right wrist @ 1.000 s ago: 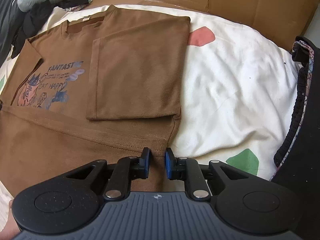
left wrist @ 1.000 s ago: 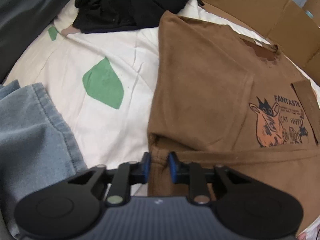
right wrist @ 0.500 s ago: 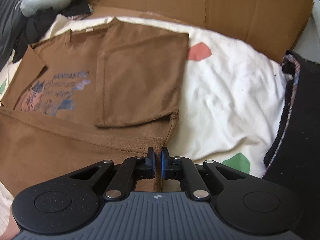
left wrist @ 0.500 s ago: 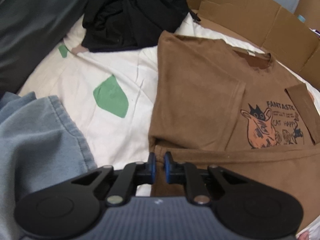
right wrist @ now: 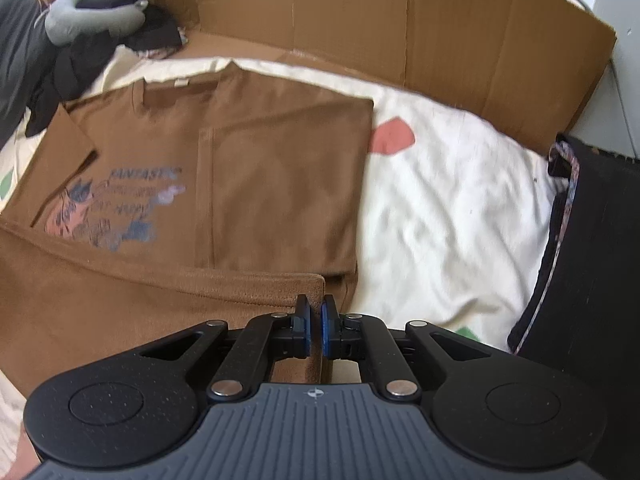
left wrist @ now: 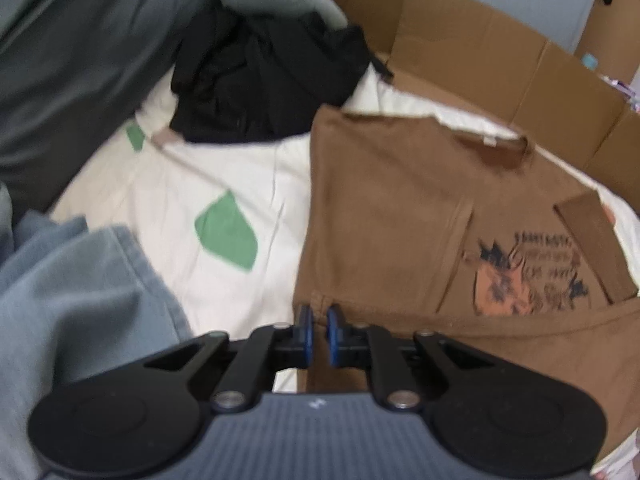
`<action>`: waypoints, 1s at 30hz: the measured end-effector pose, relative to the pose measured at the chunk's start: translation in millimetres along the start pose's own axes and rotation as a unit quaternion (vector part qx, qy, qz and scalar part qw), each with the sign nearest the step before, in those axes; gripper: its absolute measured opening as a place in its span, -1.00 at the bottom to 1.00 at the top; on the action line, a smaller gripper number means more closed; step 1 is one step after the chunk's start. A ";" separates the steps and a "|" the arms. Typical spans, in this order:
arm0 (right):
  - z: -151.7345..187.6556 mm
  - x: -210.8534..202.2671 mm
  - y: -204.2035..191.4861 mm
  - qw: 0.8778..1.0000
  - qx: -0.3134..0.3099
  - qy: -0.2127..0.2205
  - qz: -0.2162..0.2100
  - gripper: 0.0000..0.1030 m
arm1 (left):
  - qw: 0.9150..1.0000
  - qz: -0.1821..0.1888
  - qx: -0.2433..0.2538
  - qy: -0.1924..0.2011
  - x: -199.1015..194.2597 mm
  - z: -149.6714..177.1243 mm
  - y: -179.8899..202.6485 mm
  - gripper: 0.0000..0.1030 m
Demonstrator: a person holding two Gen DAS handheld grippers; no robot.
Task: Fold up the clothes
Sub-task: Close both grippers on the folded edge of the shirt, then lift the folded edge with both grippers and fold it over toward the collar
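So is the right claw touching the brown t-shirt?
Touching. The right wrist view shows the right claw closed, its blue pads pinching the hem corner of the brown t-shirt.

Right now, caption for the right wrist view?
Right gripper pinching the brown T-shirt hem corner, sleeves folded in, on the bedsheet.

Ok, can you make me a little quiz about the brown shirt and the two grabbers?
1. True or false: the left gripper has its jaws wide open above the shirt.
2. Which part of the shirt does the right gripper pinch? A collar, B hem corner, C printed cat.
3. Fill in: the green patch on the sheet lies between the shirt and the blue ____ garment.

Key
1. False: the jaws are shut on the shirt's hem.
2. B
3. denim, as far as the blur shows.
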State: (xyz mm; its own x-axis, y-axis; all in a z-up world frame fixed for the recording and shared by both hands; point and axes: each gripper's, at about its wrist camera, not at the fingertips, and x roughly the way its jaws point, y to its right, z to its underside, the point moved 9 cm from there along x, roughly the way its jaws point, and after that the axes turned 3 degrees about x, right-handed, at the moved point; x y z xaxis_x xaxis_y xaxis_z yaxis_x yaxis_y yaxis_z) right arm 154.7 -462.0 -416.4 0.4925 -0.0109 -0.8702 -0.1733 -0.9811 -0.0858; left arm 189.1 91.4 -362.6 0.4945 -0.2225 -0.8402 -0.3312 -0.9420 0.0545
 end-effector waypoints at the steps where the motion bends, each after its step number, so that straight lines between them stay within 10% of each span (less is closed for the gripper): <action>1: -4.1 -1.2 0.2 1.000 0.001 0.003 -0.001 -0.94 | 1.000 0.001 0.003 0.004 -1.4 -5.5 0.6 -0.84; 30: -149.2 -32.8 24.1 0.994 0.025 0.103 0.011 -0.94 | 0.995 0.010 0.044 0.093 -11.2 -140.5 7.2 -0.84</action>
State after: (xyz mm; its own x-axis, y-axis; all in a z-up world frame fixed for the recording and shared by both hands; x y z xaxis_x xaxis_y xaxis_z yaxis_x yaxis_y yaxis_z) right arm 261.6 -514.0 -317.5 0.6508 -0.0774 -0.7553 -0.2264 -0.9693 -0.0958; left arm 294.1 51.8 -277.0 0.6251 -0.2915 -0.7240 -0.4077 -0.9130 0.0156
